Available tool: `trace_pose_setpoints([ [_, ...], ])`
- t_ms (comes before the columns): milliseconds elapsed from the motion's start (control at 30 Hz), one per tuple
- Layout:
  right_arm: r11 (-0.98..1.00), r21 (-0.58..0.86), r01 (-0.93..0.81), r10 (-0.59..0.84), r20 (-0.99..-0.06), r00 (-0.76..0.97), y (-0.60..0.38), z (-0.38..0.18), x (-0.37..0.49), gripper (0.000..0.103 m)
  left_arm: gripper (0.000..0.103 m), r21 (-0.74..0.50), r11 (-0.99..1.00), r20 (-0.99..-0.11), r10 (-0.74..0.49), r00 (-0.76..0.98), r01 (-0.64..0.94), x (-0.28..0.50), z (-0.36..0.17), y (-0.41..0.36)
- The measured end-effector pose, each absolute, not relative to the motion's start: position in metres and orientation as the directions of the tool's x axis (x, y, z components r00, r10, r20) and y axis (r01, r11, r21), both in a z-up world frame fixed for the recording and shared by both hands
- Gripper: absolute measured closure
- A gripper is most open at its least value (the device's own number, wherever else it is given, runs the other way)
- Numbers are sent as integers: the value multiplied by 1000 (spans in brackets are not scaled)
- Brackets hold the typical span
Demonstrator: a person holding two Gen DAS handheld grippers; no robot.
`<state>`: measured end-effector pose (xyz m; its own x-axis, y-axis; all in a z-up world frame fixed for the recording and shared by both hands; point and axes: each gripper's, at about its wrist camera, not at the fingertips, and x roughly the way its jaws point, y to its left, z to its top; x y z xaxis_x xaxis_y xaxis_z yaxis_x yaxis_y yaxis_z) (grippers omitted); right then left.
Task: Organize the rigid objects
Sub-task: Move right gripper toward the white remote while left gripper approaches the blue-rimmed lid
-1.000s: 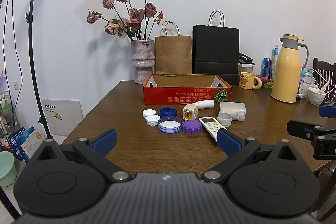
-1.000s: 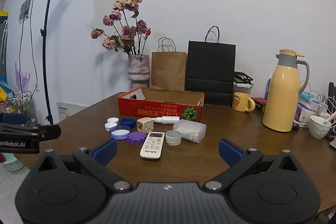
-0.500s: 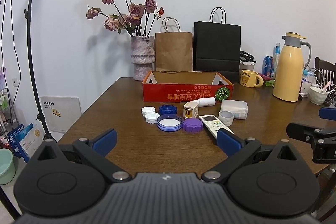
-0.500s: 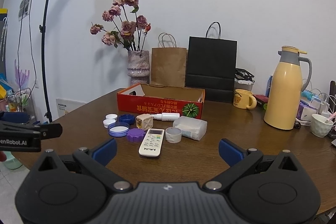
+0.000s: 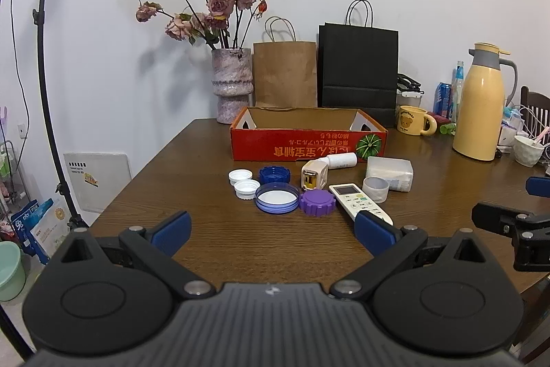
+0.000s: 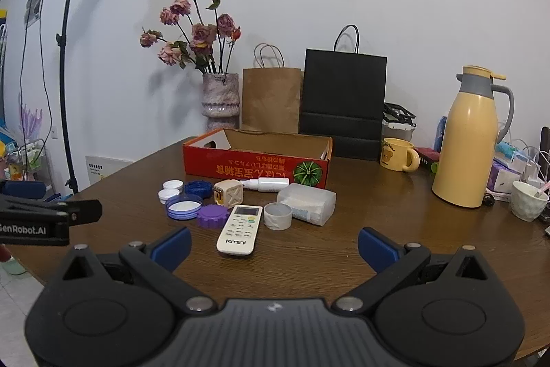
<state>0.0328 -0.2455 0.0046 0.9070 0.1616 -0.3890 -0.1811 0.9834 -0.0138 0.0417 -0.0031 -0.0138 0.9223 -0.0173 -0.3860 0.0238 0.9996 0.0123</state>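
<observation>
Both grippers hover above the near edge of the worktop (image 5: 213,250), each with its jaws spread wide and nothing between them. The left gripper (image 5: 271,229) fills the bottom of its own view; the right gripper (image 6: 274,246) does the same in the other view.

The rigid objects lie in a loose cluster at mid-frame, just in front of the red cardboard box (image 5: 308,140), which stands open and appears empty from this angle. From left to right in the left wrist view:
- two white caps (image 5: 240,175)
- a blue cap (image 5: 274,174)
- a large blue-rimmed lid (image 5: 277,197)
- a purple cap (image 5: 317,202)
- a cream plug adapter (image 5: 313,176)
- a small white bottle (image 5: 342,160) lying on its side
- a grey tape roll (image 5: 375,189)
- a clear plastic case (image 5: 390,173)

The white remote control (image 6: 240,224) is the nearest item. In the right wrist view it lies at centre frame, left of the midpoint between the blue fingertips (image 6: 376,248), with its long axis running almost straight away from the camera. In the left wrist view it sits at right of centre, angled, with its near end hidden behind the right-hand fingertip.

Judging from this layout, the right gripper is the better aligned. Closing across the narrow width of the remote would need only a forward and slightly leftward descent. No object has yet been placed in the box.
</observation>
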Motion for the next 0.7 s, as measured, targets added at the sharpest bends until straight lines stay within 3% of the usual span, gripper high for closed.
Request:
trace_pose_setpoints([
  [700,985,-12,-175,152,-434,888,-239,-7,90,0,0,12,1000,-429,-6,903,12,96,-23,2],
])
